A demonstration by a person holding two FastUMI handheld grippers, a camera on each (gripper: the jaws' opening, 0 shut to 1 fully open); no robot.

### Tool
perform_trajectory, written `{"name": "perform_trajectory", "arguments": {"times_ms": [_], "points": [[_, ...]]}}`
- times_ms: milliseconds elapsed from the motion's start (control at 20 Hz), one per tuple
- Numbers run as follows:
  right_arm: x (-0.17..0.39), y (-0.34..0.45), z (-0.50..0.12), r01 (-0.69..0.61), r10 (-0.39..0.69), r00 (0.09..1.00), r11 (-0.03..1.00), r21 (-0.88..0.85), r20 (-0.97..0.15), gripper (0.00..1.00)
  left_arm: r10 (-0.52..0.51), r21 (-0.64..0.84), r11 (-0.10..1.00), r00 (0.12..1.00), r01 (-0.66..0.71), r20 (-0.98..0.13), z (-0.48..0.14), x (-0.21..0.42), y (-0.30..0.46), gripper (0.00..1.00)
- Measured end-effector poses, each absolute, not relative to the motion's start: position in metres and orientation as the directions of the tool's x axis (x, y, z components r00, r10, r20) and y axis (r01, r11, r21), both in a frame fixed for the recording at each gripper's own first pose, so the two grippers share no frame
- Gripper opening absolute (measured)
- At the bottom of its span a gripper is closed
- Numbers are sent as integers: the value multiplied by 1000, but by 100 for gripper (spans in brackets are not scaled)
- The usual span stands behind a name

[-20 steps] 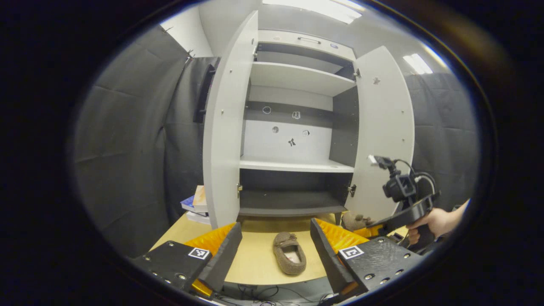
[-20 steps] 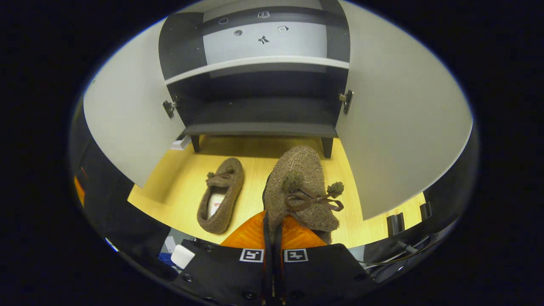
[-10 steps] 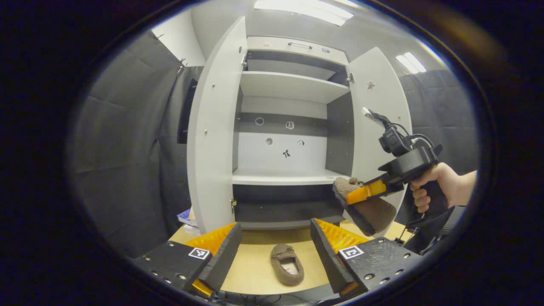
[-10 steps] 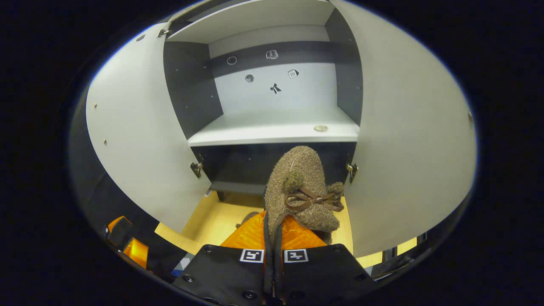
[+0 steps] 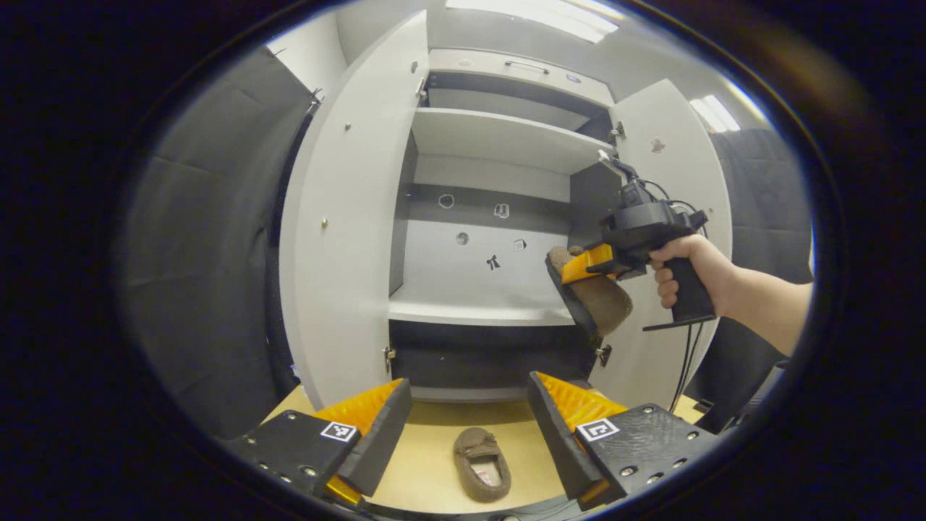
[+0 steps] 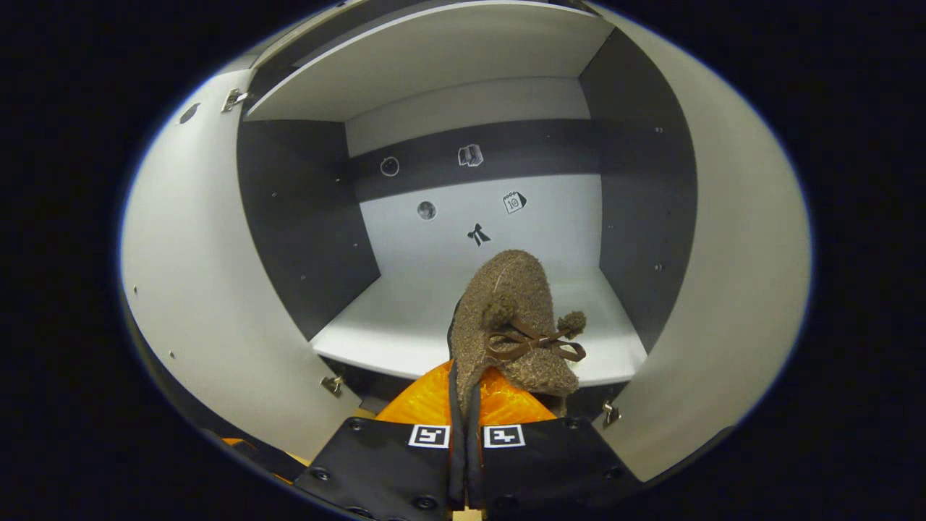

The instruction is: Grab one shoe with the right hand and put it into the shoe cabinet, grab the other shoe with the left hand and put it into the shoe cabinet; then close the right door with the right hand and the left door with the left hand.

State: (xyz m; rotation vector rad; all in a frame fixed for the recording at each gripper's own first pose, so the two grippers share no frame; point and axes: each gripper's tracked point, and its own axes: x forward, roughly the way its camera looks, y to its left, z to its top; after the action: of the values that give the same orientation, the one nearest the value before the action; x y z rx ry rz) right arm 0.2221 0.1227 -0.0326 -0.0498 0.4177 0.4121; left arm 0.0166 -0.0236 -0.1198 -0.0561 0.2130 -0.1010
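Right gripper (image 6: pixel 463 405) clenched on brown slipper (image 6: pixel 515 318), toe pointing straight at middle shelf (image 6: pixel 405 325) ahead; left gripper (image 5: pixel 469 420) released.

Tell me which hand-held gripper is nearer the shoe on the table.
Left. The left hand-held gripper hovers open just above the shoe; the right hand-held gripper is up at the middle shelf.

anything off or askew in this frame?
Nothing stands out. The right tongs hold one shoe at the middle shelf; the other shoe lies upright on the table. Both cabinet doors stand open.
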Motion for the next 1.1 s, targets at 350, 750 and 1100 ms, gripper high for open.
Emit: {"name": "perform_trajectory", "arguments": {"times_ms": [350, 750, 1100], "points": [[311, 141, -23, -407, 398, 840, 912, 58, -368, 0, -42, -57, 998, 979, 31, -197, -108, 60, -29, 93], [361, 140, -49, -383, 382, 834, 920, 80, -398, 4, 19, -6, 1000, 980, -20, -196, -105, 81, -34, 93], [370, 131, -61, -349, 361, 841, 931, 106, -402, 17, 18, -2, 1000, 974, -19, -227, -115, 86, -35, 94]]}}
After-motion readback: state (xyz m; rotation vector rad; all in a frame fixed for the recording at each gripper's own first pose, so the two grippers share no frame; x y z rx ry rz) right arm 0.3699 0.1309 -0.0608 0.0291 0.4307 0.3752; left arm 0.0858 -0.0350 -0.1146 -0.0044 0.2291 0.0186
